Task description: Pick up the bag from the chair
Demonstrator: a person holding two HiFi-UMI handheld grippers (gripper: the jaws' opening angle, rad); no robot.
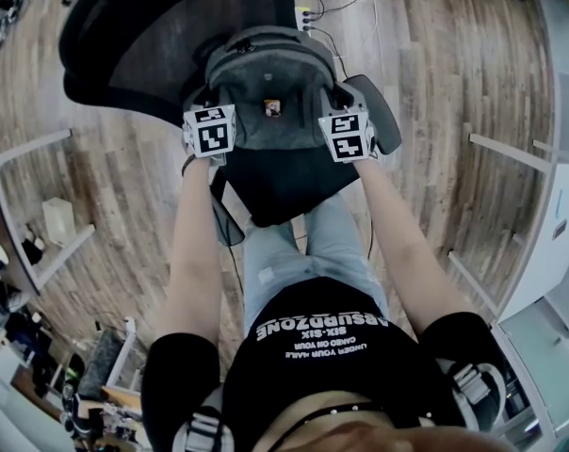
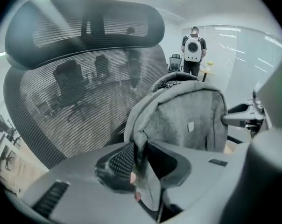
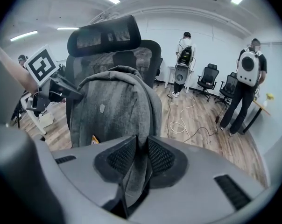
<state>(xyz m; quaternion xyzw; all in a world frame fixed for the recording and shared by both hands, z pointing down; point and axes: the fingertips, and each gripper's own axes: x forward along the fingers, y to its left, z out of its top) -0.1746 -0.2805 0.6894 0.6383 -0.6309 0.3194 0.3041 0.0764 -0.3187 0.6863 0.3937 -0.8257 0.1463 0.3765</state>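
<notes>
Standing upright on the black chair, a gray bag is seen at 12 o'clock from the person in the head view. It is leaned on the chair's mesh back. The bag is pinched from both sides. The left tool is set at the bag's 8 o'clock edge, and the right tool at its 4 o'clock edge.

In the left gripper view, a fold of gray cloth from the bag is squeezed between the jaws of the left tool. The jaws are narrow, with only the cloth between them. The rest of the bag is seen past the jaws at 1 o'clock, and the mesh back at 10 o'clock.

In the right gripper view, the jaws of the right tool are pressed on a strip of the bag's cloth too. The bag is seen at 11 o'clock from the jaws.

A small orange thing is seen on the bag's front. A wood floor is spread under the chair. A pale cable is laid on it, at 2 o'clock from the right tool. Two people are seen far behind.
</notes>
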